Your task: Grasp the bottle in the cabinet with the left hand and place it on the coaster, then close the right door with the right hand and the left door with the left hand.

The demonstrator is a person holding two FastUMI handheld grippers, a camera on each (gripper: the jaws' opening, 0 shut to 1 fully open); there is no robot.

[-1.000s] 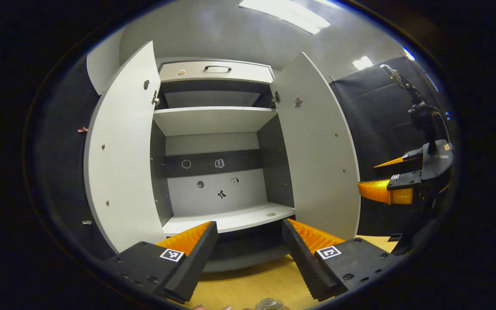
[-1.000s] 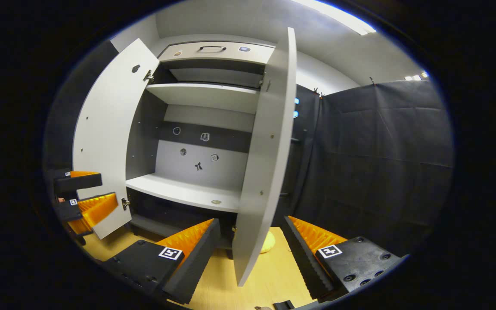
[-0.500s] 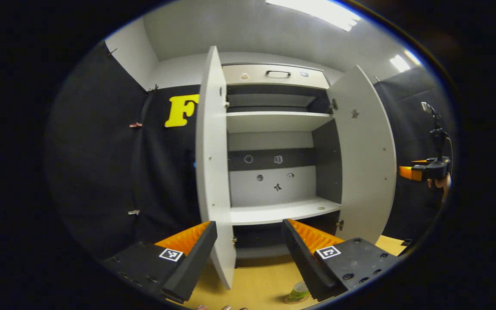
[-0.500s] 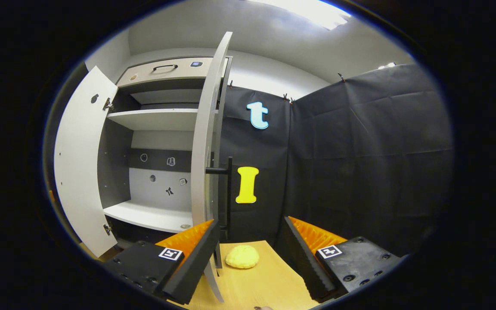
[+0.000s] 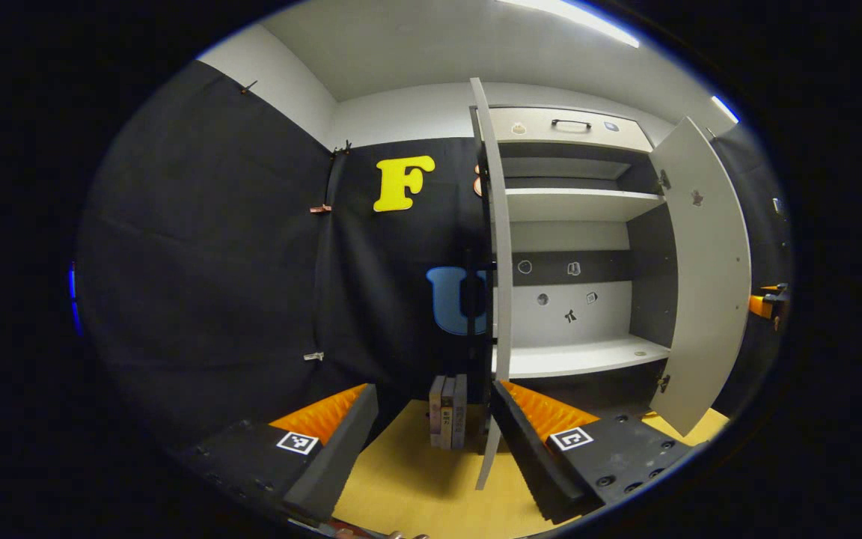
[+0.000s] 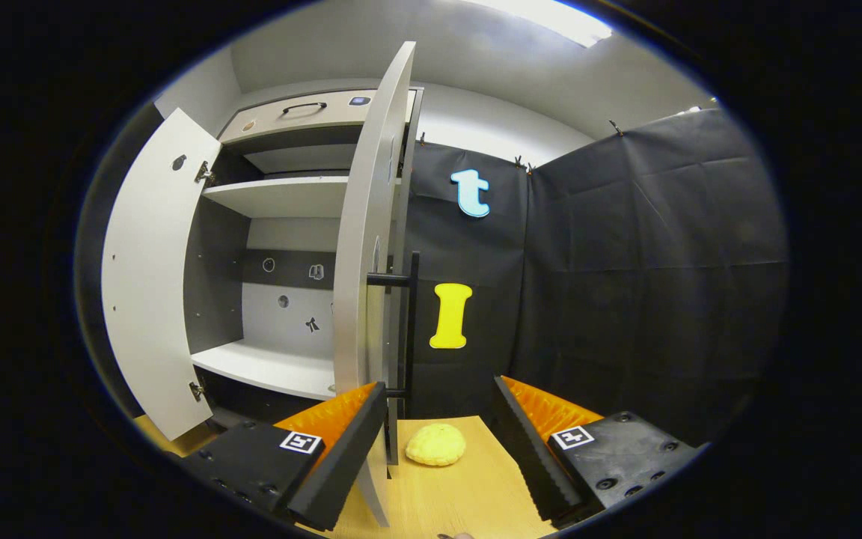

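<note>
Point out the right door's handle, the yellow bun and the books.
Handle (image 6: 410, 322): right gripper view, on the black vertical bar.
Bun (image 6: 435, 445): right gripper view, on its top.
Books (image 5: 449, 411): left gripper view, on the middle spine.

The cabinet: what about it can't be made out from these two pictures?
- Left door's outer face, left gripper view: seen edge-on, so only its thin edge and part of its black handle show.
- Right door's inner face, right gripper view: turned away from the camera.
- Stickers on the back wall, both views: too small to identify.
- Small round thing on the lower shelf, left gripper view: too small to name.
</note>
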